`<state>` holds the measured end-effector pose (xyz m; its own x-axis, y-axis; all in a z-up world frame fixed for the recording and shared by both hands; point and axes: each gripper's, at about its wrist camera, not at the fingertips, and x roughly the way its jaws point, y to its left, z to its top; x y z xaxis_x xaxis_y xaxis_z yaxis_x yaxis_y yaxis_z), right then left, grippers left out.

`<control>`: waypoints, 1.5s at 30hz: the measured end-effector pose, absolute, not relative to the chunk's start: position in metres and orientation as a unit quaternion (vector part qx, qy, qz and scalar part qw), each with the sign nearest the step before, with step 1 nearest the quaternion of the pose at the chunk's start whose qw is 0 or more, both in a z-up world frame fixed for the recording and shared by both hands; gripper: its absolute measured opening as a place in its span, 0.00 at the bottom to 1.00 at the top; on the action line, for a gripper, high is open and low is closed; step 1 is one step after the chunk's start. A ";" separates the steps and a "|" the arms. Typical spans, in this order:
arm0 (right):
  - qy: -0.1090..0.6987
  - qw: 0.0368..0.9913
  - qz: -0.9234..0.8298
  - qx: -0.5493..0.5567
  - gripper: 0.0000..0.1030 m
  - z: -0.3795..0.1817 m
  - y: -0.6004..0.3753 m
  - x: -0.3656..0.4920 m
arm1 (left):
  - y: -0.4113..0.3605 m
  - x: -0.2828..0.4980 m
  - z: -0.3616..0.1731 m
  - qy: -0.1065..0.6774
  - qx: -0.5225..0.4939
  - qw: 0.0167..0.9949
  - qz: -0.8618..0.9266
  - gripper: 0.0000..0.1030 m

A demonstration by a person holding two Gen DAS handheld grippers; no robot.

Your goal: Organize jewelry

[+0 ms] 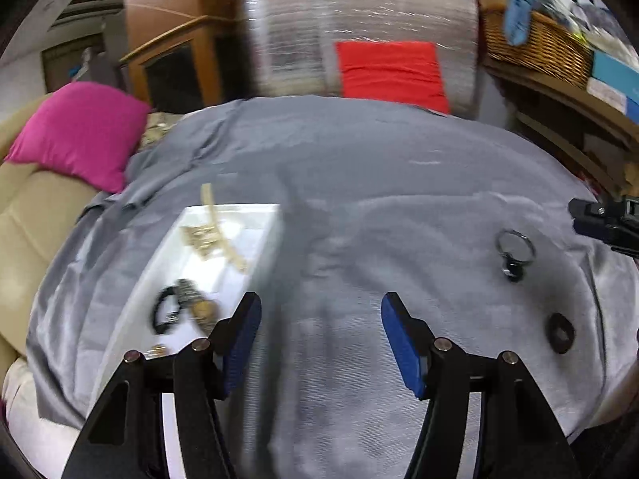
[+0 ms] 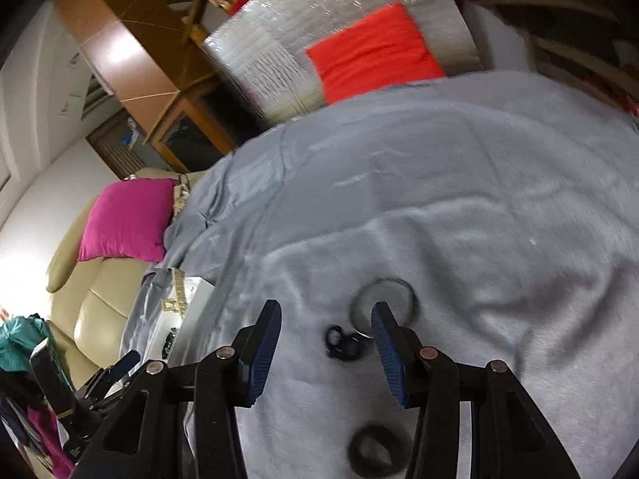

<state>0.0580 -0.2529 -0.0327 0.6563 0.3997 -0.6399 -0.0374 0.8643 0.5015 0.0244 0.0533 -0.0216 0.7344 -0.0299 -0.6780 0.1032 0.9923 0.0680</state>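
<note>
Right tool (image 2: 325, 321) open, holding nothing, above a silver ring (image 2: 385, 301) with a small black piece (image 2: 341, 343) on the grey cloth (image 2: 479, 199). Lower slowly, pinch the ring's thin rim. Left tool (image 1: 321, 317) open too. One dark ring (image 2: 369, 453) nearest. One white tray (image 1: 223, 247) farther left, several pieces inside.

Bare grey cloth (image 1: 339, 199) mid-table, white tray (image 1: 255, 239) left, bangle (image 1: 515, 245) right

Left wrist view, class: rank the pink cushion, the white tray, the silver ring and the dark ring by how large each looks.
1. White tray and pink cushion: similar, tray nearer, so unranked.
2. Silver ring.
3. Dark ring: close to the silver one; blur leaves this unsure.
</note>
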 end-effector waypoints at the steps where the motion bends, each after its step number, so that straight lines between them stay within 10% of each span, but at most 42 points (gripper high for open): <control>1: 0.404 0.878 0.121 0.228 0.50 -0.036 -0.256 0.057 | 0.045 0.026 -0.022 0.364 0.051 0.929 -0.043 0.62; 27: 0.543 0.815 0.173 0.102 0.45 -0.092 -0.246 0.023 | -0.085 0.090 -0.064 0.434 0.017 0.878 -0.200 0.61; 33: 0.550 0.818 0.163 0.044 0.12 -0.101 -0.235 0.021 | -0.099 0.107 -0.085 0.472 0.004 0.851 -0.231 0.29; 45: 0.514 0.844 0.136 0.071 0.09 -0.081 -0.251 0.030 | -0.092 0.094 -0.065 0.444 0.010 0.867 -0.228 0.17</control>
